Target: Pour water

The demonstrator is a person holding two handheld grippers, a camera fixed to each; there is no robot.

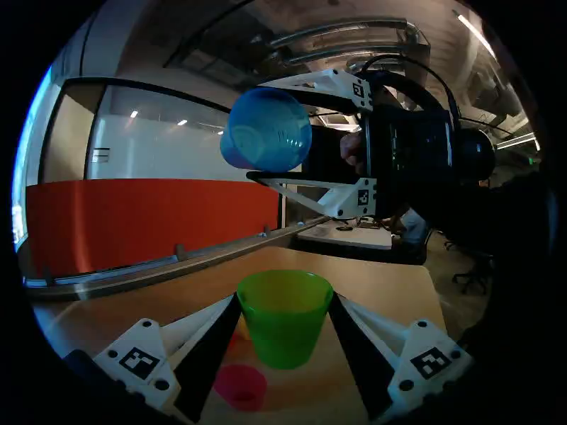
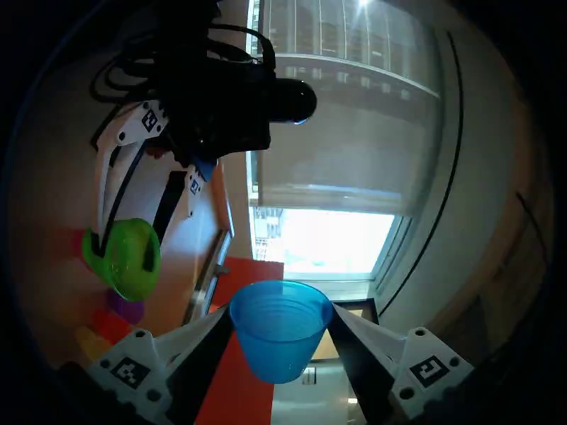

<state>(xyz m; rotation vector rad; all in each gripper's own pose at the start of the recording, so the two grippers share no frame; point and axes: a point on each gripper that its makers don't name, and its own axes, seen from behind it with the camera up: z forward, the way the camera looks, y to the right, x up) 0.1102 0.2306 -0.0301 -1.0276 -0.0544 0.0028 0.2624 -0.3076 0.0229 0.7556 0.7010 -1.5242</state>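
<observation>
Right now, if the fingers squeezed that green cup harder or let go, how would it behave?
The green cup looks like thin, translucent plastic, so probably light and likely to flex under a hard squeeze. Its glossy wall may be slippery against the fingers. The base is narrower than the mouth, so it could tip if nudged.

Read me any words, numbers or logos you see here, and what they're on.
None readable.
Green cup, blue cup: plain, no print.
Black-and-white square markers: patterns, not words.
Small wall sign: too blurred to read.
</observation>
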